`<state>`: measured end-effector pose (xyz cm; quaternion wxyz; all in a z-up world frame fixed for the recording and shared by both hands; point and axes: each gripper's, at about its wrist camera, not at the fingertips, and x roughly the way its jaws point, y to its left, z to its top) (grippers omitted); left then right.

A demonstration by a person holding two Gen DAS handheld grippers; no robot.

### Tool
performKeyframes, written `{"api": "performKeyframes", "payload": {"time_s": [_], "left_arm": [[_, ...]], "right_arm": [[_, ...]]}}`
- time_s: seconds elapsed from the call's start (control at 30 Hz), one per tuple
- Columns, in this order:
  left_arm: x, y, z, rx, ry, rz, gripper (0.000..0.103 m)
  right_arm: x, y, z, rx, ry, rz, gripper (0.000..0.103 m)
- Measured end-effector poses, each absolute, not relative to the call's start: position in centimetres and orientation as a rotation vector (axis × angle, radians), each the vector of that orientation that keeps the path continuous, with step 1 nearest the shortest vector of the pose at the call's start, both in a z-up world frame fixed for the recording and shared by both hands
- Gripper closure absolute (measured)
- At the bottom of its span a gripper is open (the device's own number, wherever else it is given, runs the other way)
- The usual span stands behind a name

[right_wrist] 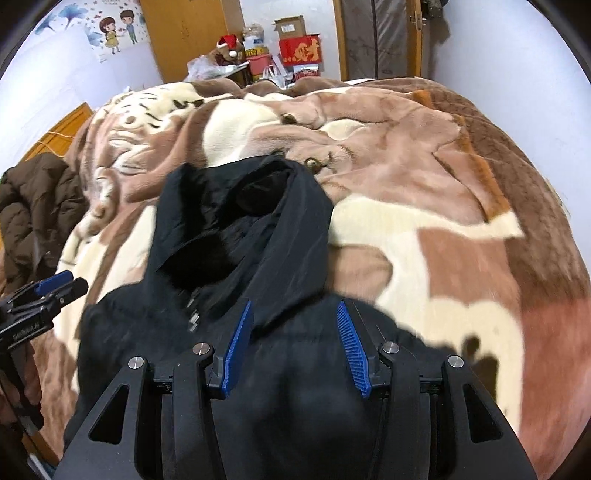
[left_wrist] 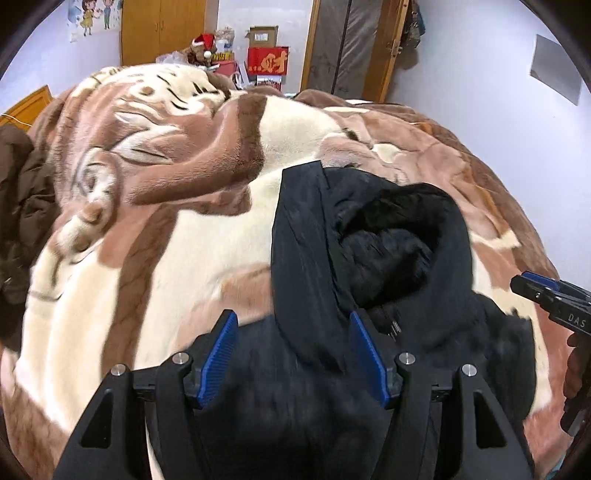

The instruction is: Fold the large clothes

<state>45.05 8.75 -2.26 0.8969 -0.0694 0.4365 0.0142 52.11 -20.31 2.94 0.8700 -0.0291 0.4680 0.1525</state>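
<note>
Spread across the whole bed: a plush fleece blanket (left_wrist: 207, 229) in cream, tan and brown with a large animal print, rumpled into folds toward the far side. Lying on that blanket, near the close edge and roughly central between the two tongs: a large black hooded jacket (left_wrist: 314, 387) with a smooth shell and a dark furry lining, hood (right_wrist: 258, 206) open and pointing away toward the far wall, body bunched below both cameras. Heaped at the left edge of the bed, well apart from the black jacket: a brown quilted puffy coat (right_wrist: 37, 214).

Over the jacket's left shoulder: left gripper (left_wrist: 293, 360), black frame with blue ribbed pads, jaws spread wide with black fabric seen between them, nothing pinched. Over the right shoulder: right gripper (right_wrist: 297, 349), same build, likewise parted wide above the cloth, not clamped on it.

Against the far wall: a wooden wardrobe (right_wrist: 184, 37), a red cardboard box (left_wrist: 267, 61) with gold lettering, a red Santa hat (right_wrist: 229, 40) among clutter, a cartoon couple sticker (right_wrist: 118, 29) on the pale wall.
</note>
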Motion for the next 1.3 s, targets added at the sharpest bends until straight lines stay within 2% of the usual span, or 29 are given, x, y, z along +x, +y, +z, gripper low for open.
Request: {"api": "performKeyframes", "payload": {"time_s": [0.33,0.37,0.4,0.43,0.47,0.5,0.67,0.93,1.1,1.3], "left_arm": [[56.3,10.1,-7.1,-0.14,0.933,0.063,0.039],[56.7,9.9,-7.5,-0.141,0.935,0.048,0.06],[57.1,9.6,-7.9,-0.145,0.95,0.006,0.098],[57.4,9.1,-8.4,-0.139,0.971,-0.008,0.099],[57.2,8.9,-8.4,-0.13,0.96,-0.004,0.1],[56.6,8.7,-8.1,-0.126,0.934,-0.015,0.101],[52.3,9.9,-4.6,-0.212,0.828,-0.022,0.102],[40.5,10.3,1.5,-0.255,0.691,-0.071,0.103],[33.3,9.5,1.2,-0.28,0.7,-0.068,0.103],[27.8,9.1,-3.2,-0.328,0.791,-0.03,0.102]], "right_arm": [[63.1,-17.2,-0.5,-0.145,1.017,0.318,0.055],[63.8,-16.8,-1.1,-0.158,1.027,0.315,0.055],[64.3,-16.5,-1.6,-0.163,1.041,0.321,0.055],[64.4,-16.3,-2.0,-0.162,1.047,0.327,0.075],[64.4,-16.1,-2.0,-0.16,1.052,0.335,0.094],[63.9,-16.2,-1.7,-0.154,1.038,0.336,0.097],[60.1,-18.1,2.6,-0.051,0.926,0.372,0.097],[47.4,-21.7,8.7,0.042,0.805,0.455,0.097],[40.7,-22.9,8.2,0.051,0.824,0.464,0.099],[34.9,-25.2,3.5,0.108,0.944,0.442,0.1]]}}
